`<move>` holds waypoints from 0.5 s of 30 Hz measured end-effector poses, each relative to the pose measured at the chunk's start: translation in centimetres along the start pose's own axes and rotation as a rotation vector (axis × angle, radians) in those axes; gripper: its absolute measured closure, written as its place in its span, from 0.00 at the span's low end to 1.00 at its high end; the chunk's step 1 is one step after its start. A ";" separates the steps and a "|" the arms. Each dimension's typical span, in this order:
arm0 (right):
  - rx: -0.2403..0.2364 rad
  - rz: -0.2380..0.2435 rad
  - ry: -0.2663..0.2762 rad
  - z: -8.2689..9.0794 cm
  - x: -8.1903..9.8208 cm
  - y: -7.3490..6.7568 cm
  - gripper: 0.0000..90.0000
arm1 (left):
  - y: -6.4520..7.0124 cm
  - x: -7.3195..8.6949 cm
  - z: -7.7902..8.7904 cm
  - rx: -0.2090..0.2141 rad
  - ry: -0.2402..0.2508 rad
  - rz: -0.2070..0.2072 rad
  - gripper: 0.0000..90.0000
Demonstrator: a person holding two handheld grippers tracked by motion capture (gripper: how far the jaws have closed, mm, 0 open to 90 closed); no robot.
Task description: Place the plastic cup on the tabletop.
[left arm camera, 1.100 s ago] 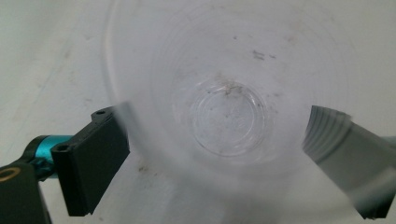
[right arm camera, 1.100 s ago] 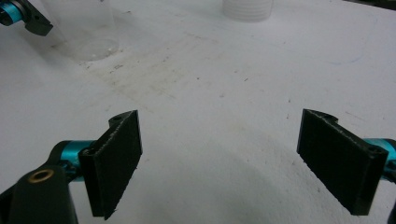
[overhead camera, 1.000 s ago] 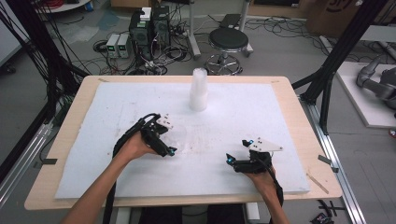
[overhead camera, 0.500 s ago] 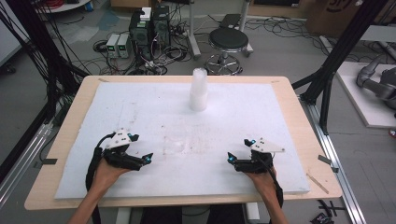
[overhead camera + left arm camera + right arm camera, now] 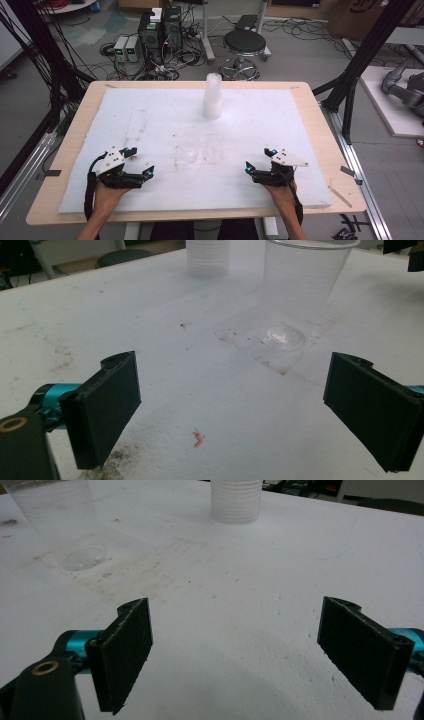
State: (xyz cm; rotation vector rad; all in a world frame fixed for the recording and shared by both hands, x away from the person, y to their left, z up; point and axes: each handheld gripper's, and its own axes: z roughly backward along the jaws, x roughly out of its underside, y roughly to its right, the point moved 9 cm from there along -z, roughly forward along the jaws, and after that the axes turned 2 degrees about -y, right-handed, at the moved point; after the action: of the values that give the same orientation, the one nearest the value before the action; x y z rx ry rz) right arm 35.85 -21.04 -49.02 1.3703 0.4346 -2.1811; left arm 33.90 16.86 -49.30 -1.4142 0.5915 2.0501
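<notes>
A stack of white plastic cups (image 5: 212,97) stands upright at the far middle of the white foam board (image 5: 150,115). One clear plastic cup (image 5: 193,154) stands alone at the board's centre; it also appears ahead of the jaws in the left gripper view (image 5: 300,290) and at the top left of the right gripper view (image 5: 60,525). My left gripper (image 5: 148,175) rests near the front left, open and empty, its jaws wide apart (image 5: 235,405). My right gripper (image 5: 248,172) rests near the front right, likewise open and empty (image 5: 240,645). Both point inward toward the clear cup, well short of it.
The wooden table (image 5: 325,145) borders the board on all sides. A small red scrap (image 5: 198,438) lies on the board between the left jaws. Beyond the table stand a stool (image 5: 244,45) and computer boxes (image 5: 160,27) on the floor.
My left gripper has drawn back from near the board's centre to the front left, leaving the clear cup standing alone. The right gripper has stayed put.
</notes>
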 end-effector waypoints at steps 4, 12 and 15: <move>0.001 -0.005 0.000 0.0 0.0 0.0 0.16 | -0.1 0.1 0.0 -0.011 0.012 -0.001 0.12; -0.003 0.007 0.001 0.0 0.0 0.0 0.16 | -0.3 0.2 -0.1 0.013 0.005 0.010 0.12; -0.005 0.000 -0.004 -0.1 0.0 0.0 0.16 | -0.1 0.2 -0.1 0.021 -0.001 -0.009 0.10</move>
State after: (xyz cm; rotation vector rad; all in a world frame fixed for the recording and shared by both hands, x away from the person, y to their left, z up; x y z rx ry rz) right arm 35.89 -21.03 -49.08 1.3630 0.4380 -2.1809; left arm 34.00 16.88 -49.57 -1.4014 0.6036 2.0320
